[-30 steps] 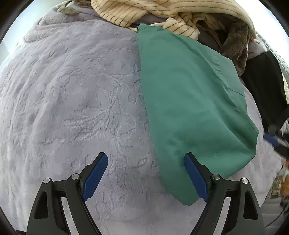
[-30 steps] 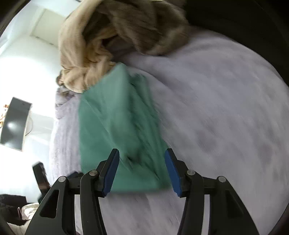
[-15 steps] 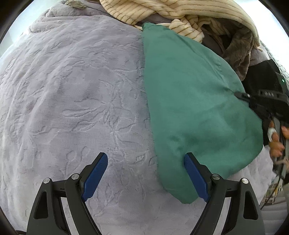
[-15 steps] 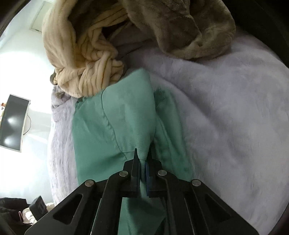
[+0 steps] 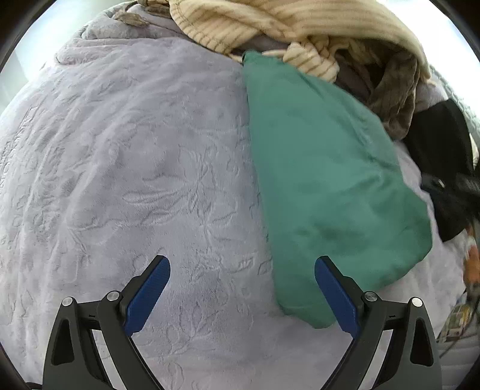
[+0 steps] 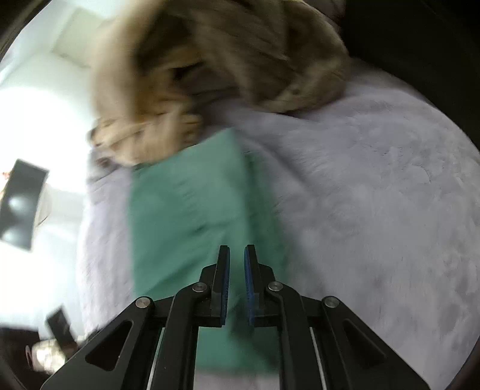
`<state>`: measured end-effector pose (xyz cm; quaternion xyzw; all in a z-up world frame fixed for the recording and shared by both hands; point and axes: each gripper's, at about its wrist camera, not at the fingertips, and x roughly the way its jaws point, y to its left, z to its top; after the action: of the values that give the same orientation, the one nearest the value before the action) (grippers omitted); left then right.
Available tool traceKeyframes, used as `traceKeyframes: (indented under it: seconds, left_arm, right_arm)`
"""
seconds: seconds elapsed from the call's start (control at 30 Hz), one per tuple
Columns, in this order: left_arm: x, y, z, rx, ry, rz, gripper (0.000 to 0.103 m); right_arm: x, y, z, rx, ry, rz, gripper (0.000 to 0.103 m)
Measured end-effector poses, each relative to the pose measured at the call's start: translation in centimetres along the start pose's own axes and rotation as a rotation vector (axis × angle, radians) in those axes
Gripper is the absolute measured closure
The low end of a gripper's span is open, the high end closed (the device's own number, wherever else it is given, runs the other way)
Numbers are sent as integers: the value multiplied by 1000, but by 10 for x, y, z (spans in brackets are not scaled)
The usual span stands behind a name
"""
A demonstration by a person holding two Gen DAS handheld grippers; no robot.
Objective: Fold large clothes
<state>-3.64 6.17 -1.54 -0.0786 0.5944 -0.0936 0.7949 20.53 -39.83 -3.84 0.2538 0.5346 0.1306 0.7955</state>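
Note:
A green folded garment (image 5: pixel 324 180) lies flat on the lilac embossed blanket (image 5: pixel 135 165), its narrow end towards me. My left gripper (image 5: pixel 241 264) hovers over the blanket with its jaws wide and still opening, nothing between them; its right finger (image 5: pixel 333 288) hangs over the garment's near corner. In the blurred right wrist view my right gripper (image 6: pixel 237 250) sits above the green garment (image 6: pixel 186 210). Its jaws are opening by a narrow gap, and the pads press on nothing. That gripper shows as a dark blur (image 5: pixel 450 192) at the right edge of the left wrist view.
A heap of clothes lies past the garment: a cream ribbed piece (image 5: pixel 270 27), a brown plush one (image 5: pixel 396 90) and a black one (image 5: pixel 441 141). In the right wrist view the heap (image 6: pixel 210 75) is blurred, and a dark screen (image 6: pixel 21 201) stands far left.
Half a second ago my right gripper was shut on a fold of the green garment; now its pads stand slightly apart and it has drawn back. My left jaws have spread a little wider.

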Motion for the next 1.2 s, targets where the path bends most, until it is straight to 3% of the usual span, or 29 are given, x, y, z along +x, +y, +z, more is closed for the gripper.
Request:
traceKeyframes:
  seconds: [0.13, 0.23, 0.37, 0.67, 0.77, 1.13, 1.2]
  left_arm:
    - [5, -8, -1, 25, 18, 4, 6]
    - [19, -13, -9, 40, 51, 18, 5]
    - [21, -7, -14, 5, 44, -9, 5]
    - [18, -14, -17, 33, 47, 20, 5]
    - [14, -16, -16, 45, 52, 40, 5]
    - [13, -12, -15, 17, 73, 56, 5]
    - [15, -16, -12, 17, 76, 61, 5]
  right_arm:
    - [9, 12, -31, -74, 71, -10, 92]
    - [29, -21, -50, 20, 126, -113, 92]
    - [38, -60, -68, 162, 148, -71, 102]
    - [25, -65, -83, 177, 159, -60, 102]
    - [7, -64, -87, 167, 148, -50, 97]
    - [-19, -49, -72, 107, 97, -75, 95]
    - [-19, -48, -70, 109, 96, -78, 82]
